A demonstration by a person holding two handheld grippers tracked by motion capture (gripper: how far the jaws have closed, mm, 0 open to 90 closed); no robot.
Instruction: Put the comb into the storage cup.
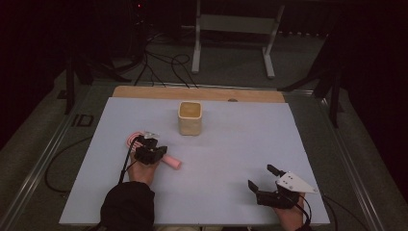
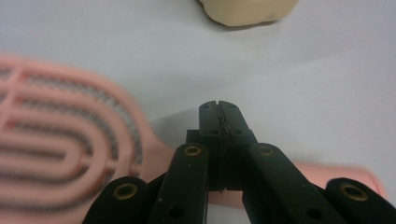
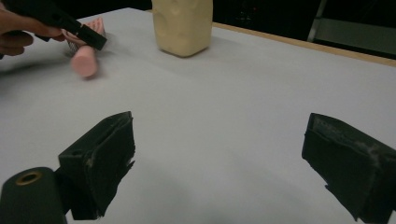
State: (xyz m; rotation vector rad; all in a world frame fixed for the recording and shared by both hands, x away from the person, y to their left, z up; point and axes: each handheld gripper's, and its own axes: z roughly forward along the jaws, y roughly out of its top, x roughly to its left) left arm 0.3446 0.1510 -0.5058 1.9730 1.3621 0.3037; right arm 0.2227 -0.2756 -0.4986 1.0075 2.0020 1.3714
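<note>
left gripper (image 1: pixel 150 153): closed empty over pink hairbrush (image 2: pixel 60 140), not gripped | right gripper (image 1: pixel 266 179): wide open, empty | cream container (image 1: pixel 190 117): untouched; brush lying on surface (image 1: pixel 231 159)

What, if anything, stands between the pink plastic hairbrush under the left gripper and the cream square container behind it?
Nothing visible does. The pink plastic hairbrush lies under the shut left gripper, and only bare white table separates it from the cream square container. The open right gripper stands well off to the side.
</note>
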